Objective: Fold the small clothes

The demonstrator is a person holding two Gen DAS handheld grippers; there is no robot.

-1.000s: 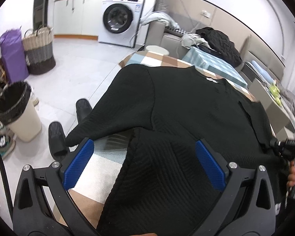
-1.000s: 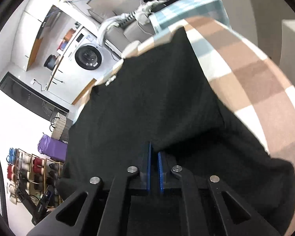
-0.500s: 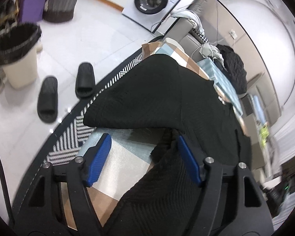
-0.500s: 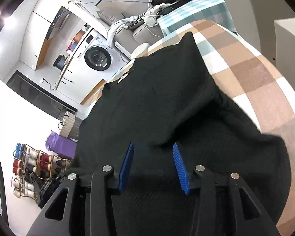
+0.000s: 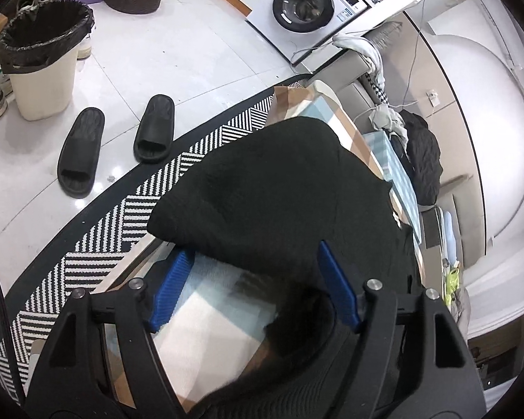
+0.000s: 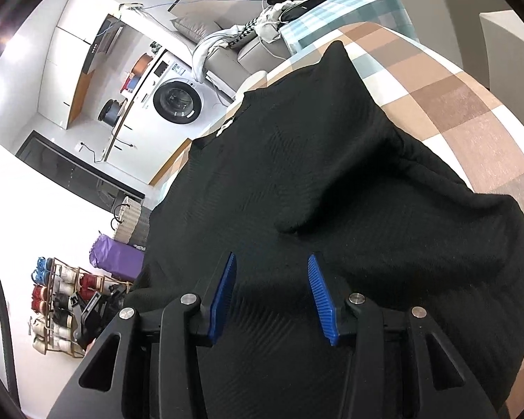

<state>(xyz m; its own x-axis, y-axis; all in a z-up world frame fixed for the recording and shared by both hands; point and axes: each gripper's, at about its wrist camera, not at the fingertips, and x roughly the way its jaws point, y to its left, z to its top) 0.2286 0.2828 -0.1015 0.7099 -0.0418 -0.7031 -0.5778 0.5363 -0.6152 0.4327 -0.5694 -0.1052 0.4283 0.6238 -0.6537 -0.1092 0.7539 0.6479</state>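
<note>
Our left gripper (image 5: 253, 288) hangs with its blue pads spread, having just narrowed somewhat; a fold of the black knitted sweater (image 5: 279, 202) lies between them, and we cannot tell whether either pad touches it. Our right gripper (image 6: 270, 291) has just parted its jaws and hovers over the knit with its pads apart, gripping nothing. We see the sweater spread across the checked tablecloth (image 6: 447, 94), one sleeve folded in over the body, the neckline at the far end. Beyond the table edge lies a black-and-white chevron rug (image 5: 129, 202), then two black slippers (image 5: 117, 141), a lined waste bin (image 5: 42, 59) and a washing machine (image 5: 305, 3)
</note>
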